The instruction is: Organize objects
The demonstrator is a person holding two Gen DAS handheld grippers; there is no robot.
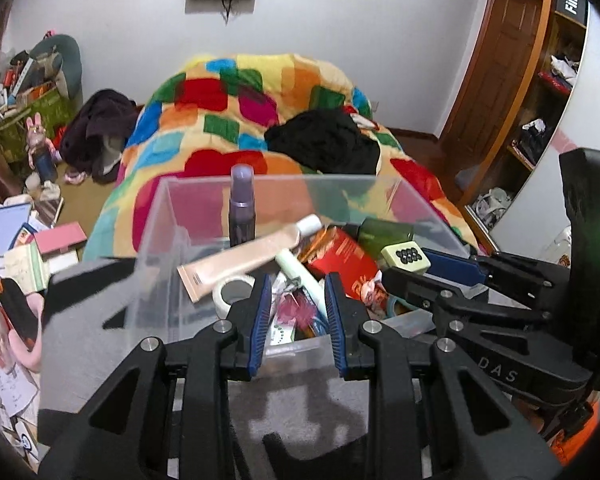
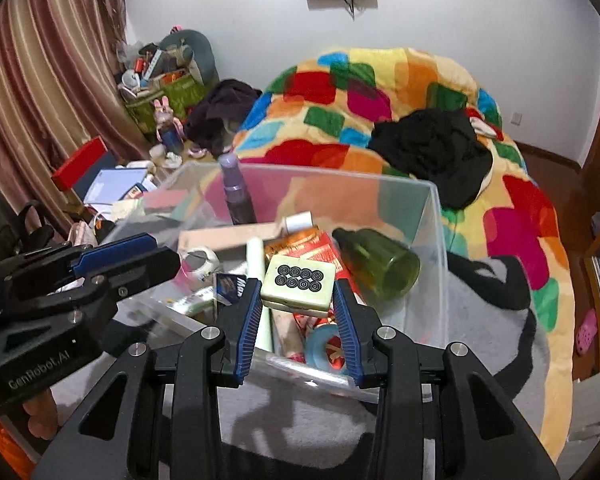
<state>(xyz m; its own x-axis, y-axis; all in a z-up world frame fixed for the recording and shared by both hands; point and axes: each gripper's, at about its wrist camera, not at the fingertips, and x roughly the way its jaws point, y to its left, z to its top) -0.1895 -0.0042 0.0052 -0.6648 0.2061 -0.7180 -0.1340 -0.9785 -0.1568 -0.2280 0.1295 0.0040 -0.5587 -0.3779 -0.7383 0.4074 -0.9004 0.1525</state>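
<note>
right gripper point(image 2: 296, 312) clamped on cream mahjong tile point(image 2: 298, 285), eight circles up, above clear bin point(image 2: 440, 248) near its front rim; left gripper point(image 1: 296, 316) apart, seemingly empty, over same rim.

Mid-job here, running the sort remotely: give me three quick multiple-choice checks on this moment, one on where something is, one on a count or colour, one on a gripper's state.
1. Where is the purple bottle?
A. Upright in the clear bin's far left corner
B. Lying on the bedspread
C. In the left gripper

2. How many circles show on the mahjong tile?
A. Four
B. Six
C. Eight

3. What is the right gripper doing?
A. Open and empty
B. Shut on the tile
C. Holding the green bottle

Answers: 1 A, it stands against the far wall of the clear bin. 2 C, two rows of four. 3 B, both blue pads press the tile's sides over the bin, while the green bottle lies inside it.
</note>
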